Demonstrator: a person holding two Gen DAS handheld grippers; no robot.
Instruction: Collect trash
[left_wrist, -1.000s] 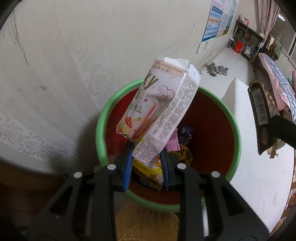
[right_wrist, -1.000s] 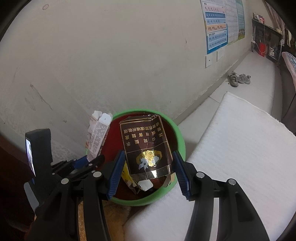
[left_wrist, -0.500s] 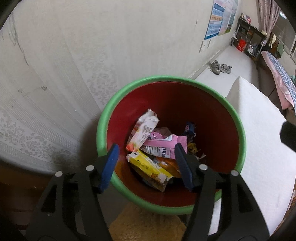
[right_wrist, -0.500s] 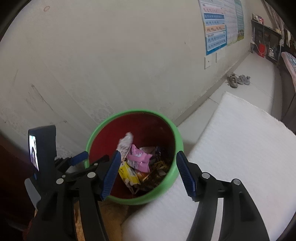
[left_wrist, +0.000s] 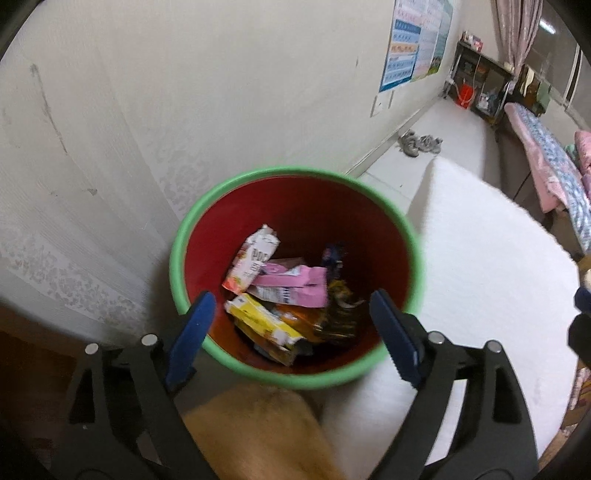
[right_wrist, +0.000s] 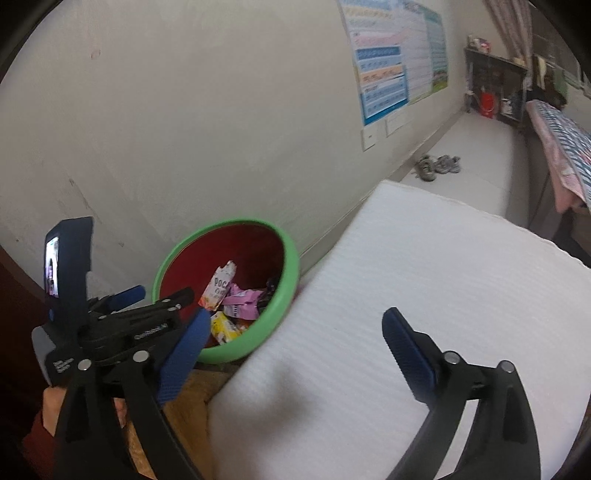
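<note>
The left tool (left_wrist: 291, 325) hangs spread and empty above the bin (left_wrist: 413, 236) by the wall, where the wrappers (left_wrist: 288, 284) lie heaped, and the right tool (right_wrist: 295, 347), likewise spread and empty, hovers over the white pad (right_wrist: 443, 280) beside it.

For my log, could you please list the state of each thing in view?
Left gripper: open, empty, over the bin.
Right gripper: open, empty, above the white mat.
Bin: upright, holding wrappers.
Snack box: inside the bin, crumpled.
</note>
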